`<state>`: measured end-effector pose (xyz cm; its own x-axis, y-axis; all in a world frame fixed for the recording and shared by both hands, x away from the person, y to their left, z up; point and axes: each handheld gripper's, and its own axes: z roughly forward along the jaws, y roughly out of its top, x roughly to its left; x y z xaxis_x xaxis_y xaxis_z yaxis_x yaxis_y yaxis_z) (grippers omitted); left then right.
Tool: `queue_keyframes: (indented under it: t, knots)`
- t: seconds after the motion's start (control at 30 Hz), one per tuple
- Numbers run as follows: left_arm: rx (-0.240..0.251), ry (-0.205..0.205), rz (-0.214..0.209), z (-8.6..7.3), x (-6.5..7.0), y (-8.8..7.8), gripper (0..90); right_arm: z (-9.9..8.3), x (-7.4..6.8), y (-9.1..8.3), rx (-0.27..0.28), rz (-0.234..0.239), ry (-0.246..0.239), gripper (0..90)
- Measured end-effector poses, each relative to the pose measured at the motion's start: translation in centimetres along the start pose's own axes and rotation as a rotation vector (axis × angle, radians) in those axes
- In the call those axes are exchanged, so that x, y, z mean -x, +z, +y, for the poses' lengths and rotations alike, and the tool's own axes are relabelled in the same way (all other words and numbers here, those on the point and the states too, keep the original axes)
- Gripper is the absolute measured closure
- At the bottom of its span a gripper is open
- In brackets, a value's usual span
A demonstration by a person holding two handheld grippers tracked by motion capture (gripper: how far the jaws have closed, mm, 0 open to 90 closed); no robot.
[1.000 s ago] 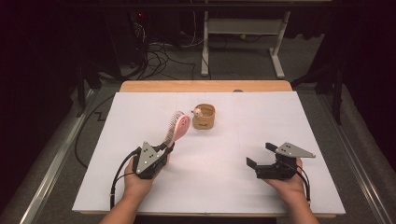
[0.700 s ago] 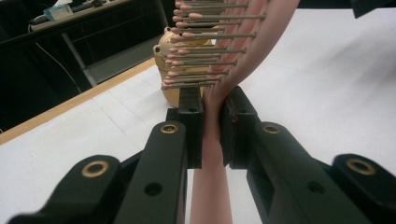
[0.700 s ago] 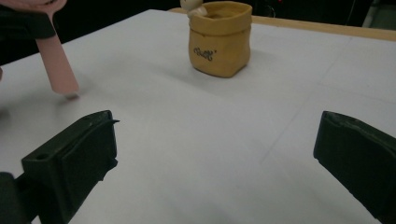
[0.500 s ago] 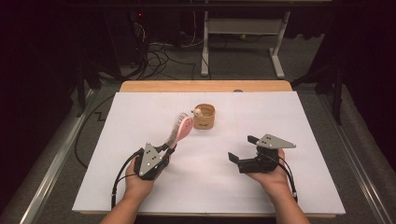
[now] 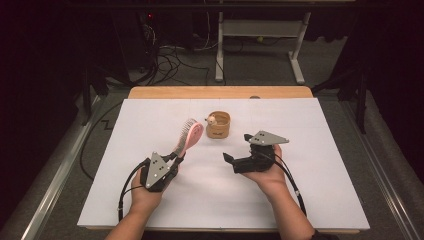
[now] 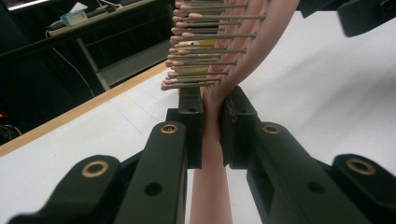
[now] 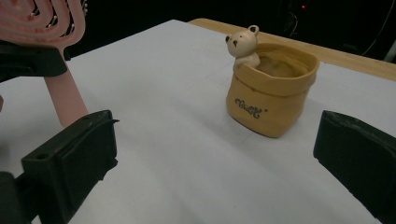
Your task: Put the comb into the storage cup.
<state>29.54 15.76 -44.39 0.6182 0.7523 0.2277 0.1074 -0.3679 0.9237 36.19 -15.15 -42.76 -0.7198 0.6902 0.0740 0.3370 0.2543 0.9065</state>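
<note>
The left gripper [image 5: 176, 159] clamps the pink brush [image 5: 189, 136] by its handle, head tilted up ahead of the jaws, likely to drop it handle-first into the pot [image 5: 218, 124]. The right gripper [image 5: 229, 160], jaws wide and empty, faces the pot just ahead, probably to steady it.

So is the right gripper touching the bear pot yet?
Apart. The right gripper view shows the right gripper's open jaws short of the bear pot, bare white table between.

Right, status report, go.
Left gripper shut on pink hairbrush. Right gripper open, facing bear pot. Nothing in the way.
</note>
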Motion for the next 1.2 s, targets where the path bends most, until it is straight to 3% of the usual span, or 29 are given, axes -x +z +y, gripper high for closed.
queue_keyframes:
  t: [0.17, 0.4, 0.67, 1.2]
  knots:
    - [0.004, 0.009, 0.01, 0.0, 0.2, -0.1, 80.9, -0.1, -0.2, 1.0, -0.009, 0.016, -0.003, 0.5]
    - [0.001, 0.045, 0.025, 0.1, 1.1, 0.0, 80.9, -0.8, -0.3, 0.3, -0.012, 0.019, 0.011, 0.5]
    - [0.004, 0.075, 0.025, 0.4, 2.1, 0.0, 80.9, -1.6, -1.1, 0.2, -0.015, 0.083, 0.033, 0.5]
    - [0.002, 0.109, 0.036, 0.4, 3.1, -0.2, 80.9, -1.3, -3.5, -0.3, 0.022, 0.189, 0.051, 0.5]
